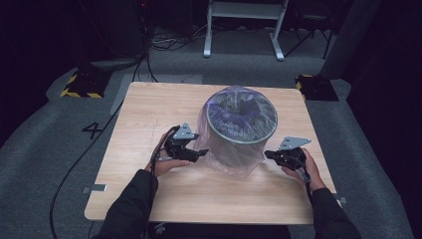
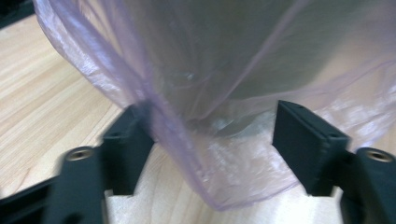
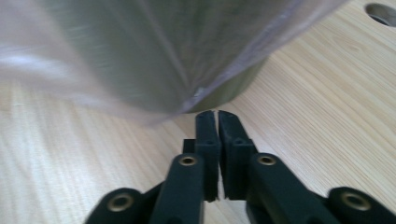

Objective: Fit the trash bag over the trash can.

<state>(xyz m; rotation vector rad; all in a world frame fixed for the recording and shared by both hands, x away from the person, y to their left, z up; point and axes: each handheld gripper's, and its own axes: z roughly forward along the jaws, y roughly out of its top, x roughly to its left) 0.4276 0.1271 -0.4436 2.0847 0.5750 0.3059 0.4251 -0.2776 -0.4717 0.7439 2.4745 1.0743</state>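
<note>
A grey round bin (image 1: 242,133) stands upright on the wooden table (image 1: 149,109), lined with a thin purple plastic bag (image 1: 234,162) that hangs down over its outside. My left gripper (image 1: 201,153) is at the bin's left side, low near the tabletop. Its jaws stand open in the left gripper view (image 2: 212,114), with a loose fold of the bag (image 2: 224,172) hanging between them and brushing the left jaw. My right gripper (image 1: 268,155) is at the bin's right side. Its jaws are shut (image 3: 215,114), their tips just short of the bag's lower edge (image 3: 56,70) and the bin's base (image 3: 224,93).
The table's near half in front of the bin is bare wood. A round hole (image 3: 383,13) in the tabletop lies beyond the right gripper. On the floor behind the table stand a white frame (image 1: 244,30), cables and two black-and-yellow bases (image 1: 82,84).
</note>
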